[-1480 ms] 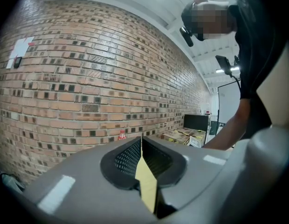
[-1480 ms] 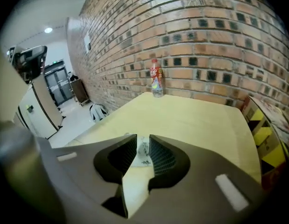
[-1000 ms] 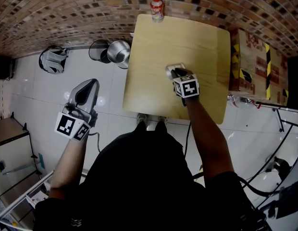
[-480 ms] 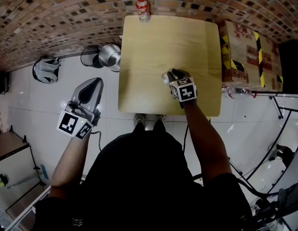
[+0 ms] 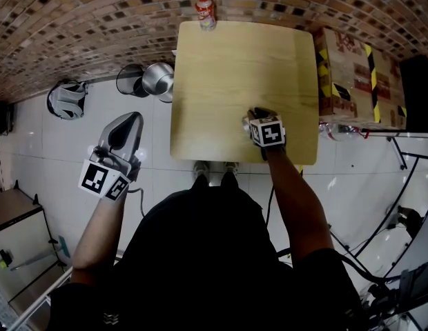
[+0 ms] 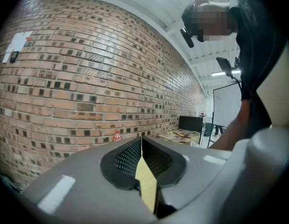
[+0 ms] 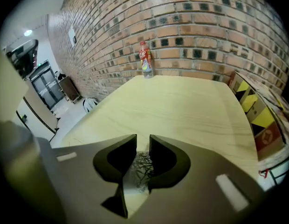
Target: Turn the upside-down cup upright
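Note:
A clear plastic cup [image 5: 245, 122] with thin dark lines on it sits between the jaws of my right gripper [image 5: 250, 118], low over the near part of the wooden table [image 5: 235, 61]. In the right gripper view the cup [image 7: 141, 169] fills the narrow gap between the dark pads, and the right gripper [image 7: 143, 141] is shut on it. Those jaws have just been opening a little, with the cup still between them. I cannot tell which way up the cup is. My left gripper [image 5: 126, 124] hangs over the floor left of the table, shut and empty [image 6: 141, 141].
A small bottle [image 5: 205, 11] with a red label stands at the table's far edge, by the brick wall. A cardboard box [image 5: 352, 74] with black-and-yellow tape stands right of the table. Metal pots [image 5: 159, 78] and a bag [image 5: 65, 98] lie on the floor to the left.
My right gripper has carried the cup to the right and nearer to the table's near edge. The left gripper has stayed where it was.

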Demonstrator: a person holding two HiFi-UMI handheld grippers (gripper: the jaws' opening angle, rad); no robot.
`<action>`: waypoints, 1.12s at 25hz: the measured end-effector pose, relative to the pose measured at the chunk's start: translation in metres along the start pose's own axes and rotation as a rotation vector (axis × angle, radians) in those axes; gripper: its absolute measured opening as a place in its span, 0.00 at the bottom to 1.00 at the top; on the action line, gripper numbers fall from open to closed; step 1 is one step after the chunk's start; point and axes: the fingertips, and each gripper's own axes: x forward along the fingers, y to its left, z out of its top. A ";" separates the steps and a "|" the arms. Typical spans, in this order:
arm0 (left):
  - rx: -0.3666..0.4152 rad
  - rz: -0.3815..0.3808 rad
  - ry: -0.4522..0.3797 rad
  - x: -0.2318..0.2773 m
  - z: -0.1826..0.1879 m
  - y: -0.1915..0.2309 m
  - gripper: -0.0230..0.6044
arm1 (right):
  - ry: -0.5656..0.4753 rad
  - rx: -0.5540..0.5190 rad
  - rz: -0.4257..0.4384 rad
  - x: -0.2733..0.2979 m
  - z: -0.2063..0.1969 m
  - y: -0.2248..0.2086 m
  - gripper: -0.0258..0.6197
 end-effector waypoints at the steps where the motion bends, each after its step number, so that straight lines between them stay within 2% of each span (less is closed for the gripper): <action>1: 0.001 -0.009 -0.001 0.002 0.000 -0.002 0.05 | -0.014 0.007 0.001 -0.001 -0.004 0.000 0.18; 7: 0.016 -0.051 -0.009 0.011 0.005 -0.013 0.05 | -0.109 0.044 0.000 -0.014 -0.009 -0.001 0.18; 14: 0.020 -0.078 -0.011 0.017 0.004 -0.020 0.05 | -0.169 -0.021 -0.045 -0.036 -0.003 -0.004 0.18; 17: 0.021 -0.095 -0.015 0.020 0.004 -0.025 0.05 | -0.164 0.038 -0.082 -0.041 -0.012 -0.024 0.20; 21: 0.023 -0.096 -0.012 0.019 0.004 -0.026 0.05 | -0.106 0.191 0.007 -0.034 -0.024 -0.041 0.31; 24: 0.031 -0.090 -0.009 0.016 0.006 -0.025 0.05 | -0.067 0.273 0.090 -0.029 -0.024 -0.038 0.32; 28: 0.031 -0.076 -0.008 0.012 0.007 -0.021 0.05 | -0.051 0.306 0.129 -0.025 -0.025 -0.032 0.32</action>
